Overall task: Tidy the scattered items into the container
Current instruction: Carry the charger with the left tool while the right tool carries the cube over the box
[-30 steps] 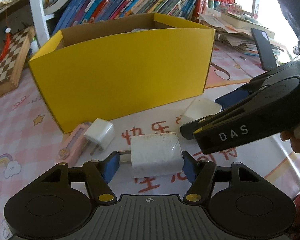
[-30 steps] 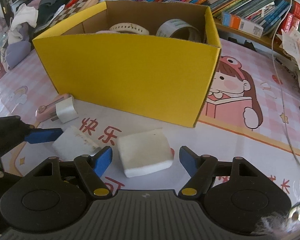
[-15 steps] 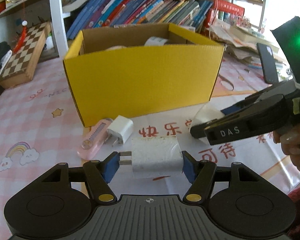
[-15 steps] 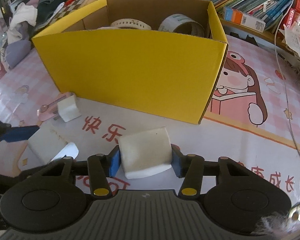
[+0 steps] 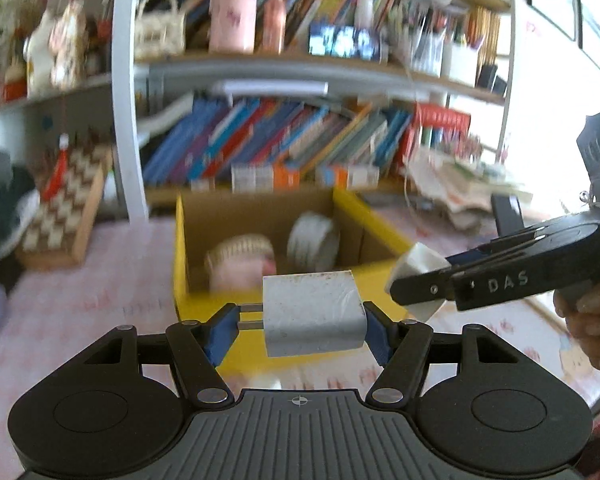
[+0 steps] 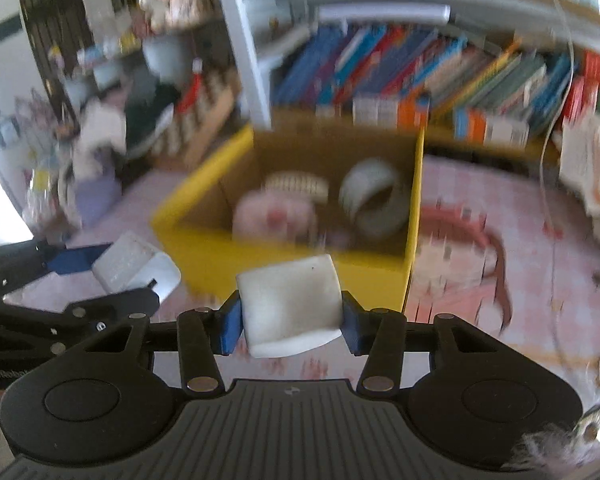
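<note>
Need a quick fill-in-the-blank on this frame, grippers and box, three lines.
1. The left gripper is shut on a white ____ with two metal prongs.
2. The right gripper is shut on a white ____.
3. The box holding tape rolls is ____ outside.

Missing: charger; block; yellow

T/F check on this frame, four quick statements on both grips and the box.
1. The left gripper holds a white charger with metal prongs. True.
2. The right gripper is empty. False: it is shut on a white block.
3. The yellow box is empty. False: tape rolls and a pink item lie inside.
4. Both held items are off the table. True.
</note>
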The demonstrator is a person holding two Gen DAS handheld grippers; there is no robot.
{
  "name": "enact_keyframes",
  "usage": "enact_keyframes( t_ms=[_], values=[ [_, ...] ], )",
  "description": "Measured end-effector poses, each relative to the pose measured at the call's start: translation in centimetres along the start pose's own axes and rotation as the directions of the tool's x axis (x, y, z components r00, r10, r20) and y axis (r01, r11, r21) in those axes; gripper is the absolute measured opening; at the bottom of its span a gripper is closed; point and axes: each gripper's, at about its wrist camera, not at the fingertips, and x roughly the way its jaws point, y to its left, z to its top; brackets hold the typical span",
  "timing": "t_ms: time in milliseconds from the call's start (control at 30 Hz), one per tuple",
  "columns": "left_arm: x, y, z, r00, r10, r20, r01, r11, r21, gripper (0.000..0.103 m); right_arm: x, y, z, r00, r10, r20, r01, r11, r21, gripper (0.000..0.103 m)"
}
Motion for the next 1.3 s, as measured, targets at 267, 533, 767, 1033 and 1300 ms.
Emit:
enact_keyframes(
  t_ms=[267, 533, 767, 1033, 1300],
  values=[
    [4.8, 0.3, 3.7, 1.0, 0.022, 0.0, -0.022, 0.994, 0.11, 0.066, 3.1, -1.5, 6.0, 0.997, -0.064, 0.049, 0.068, 0.993, -0.095, 0.046],
    [11.0, 0.6, 3.8, 0.988, 0.029, -0.153, -0.008, 0.99, 0.138, 0.066, 11.6, -3.1, 9.3, 0.988, -0.094, -0.123, 0.075, 0.986, -0.151, 0.046],
    [13.2, 1.0, 3.3, 0.974, 0.034, -0.225, -0.008, 0.993, 0.119, 0.066, 15.9, -2.7, 9.2, 0.975, -0.065, -0.214, 0.027, 0.985, -0.172, 0.046],
    [14.7, 1.4, 3.0, 0.96, 0.028, -0.277, 0.002, 0.994, 0.107, 0.066, 18.6, -2.8, 9.2, 0.958, -0.031, -0.284, -0.019, 0.985, -0.171, 0.046],
    [15.5, 1.5, 3.1, 0.954, 0.004, -0.3, 0.027, 0.995, 0.096, 0.066, 20.4, -3.1, 9.9, 0.947, 0.013, -0.322, -0.06, 0.989, -0.136, 0.047]
  ],
)
